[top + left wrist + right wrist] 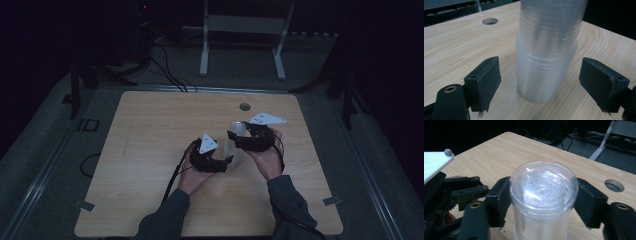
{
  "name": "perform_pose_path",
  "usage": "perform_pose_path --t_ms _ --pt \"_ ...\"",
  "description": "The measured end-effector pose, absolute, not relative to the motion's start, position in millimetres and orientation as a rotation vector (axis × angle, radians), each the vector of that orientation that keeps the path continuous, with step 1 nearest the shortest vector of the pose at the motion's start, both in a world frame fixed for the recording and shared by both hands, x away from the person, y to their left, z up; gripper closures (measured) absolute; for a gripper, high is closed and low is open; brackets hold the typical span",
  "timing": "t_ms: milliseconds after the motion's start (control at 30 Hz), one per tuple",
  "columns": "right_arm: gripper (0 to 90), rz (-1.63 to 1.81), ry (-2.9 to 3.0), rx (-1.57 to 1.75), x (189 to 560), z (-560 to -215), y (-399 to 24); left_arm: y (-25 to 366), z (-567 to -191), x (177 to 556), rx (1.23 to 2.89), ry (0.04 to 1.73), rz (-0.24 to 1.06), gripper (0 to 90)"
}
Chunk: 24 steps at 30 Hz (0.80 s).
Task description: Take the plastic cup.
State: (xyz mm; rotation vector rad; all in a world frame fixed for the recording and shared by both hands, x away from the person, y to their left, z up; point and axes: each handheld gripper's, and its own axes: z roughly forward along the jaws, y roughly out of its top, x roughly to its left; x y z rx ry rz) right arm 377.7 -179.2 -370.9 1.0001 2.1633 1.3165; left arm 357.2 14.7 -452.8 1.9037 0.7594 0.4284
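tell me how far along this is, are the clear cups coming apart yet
Done so far: the right tool is clamped on the upper part of the stack of clear cups, which stands on the table. In hand: the left tool is open, its pads either side of the lower cups, not touching. Left, probably: closing on the base and pulling apart.

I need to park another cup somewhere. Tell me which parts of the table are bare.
The wooden table is bare across its whole left half, along the far edge around the round hole, and along the near edge. The crowded spot is centre-right, where the left tool and right tool flank the stack of clear cups.
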Motion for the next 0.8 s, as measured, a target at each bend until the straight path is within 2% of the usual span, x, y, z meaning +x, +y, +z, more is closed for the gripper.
perform_pose_path --t_ms 667,800 --pt "39.2 1.363 2.162 1.029 378.9 -367.8 -182.3 -16.8 -459.2 370.8 1.906 0.731 0.499 17.3" --pt "39.2 1.367 2.159 1.028 378.4 -366.0 -182.0 -18.6 -460.1 371.6 1.907 0.729 0.507 19.9"
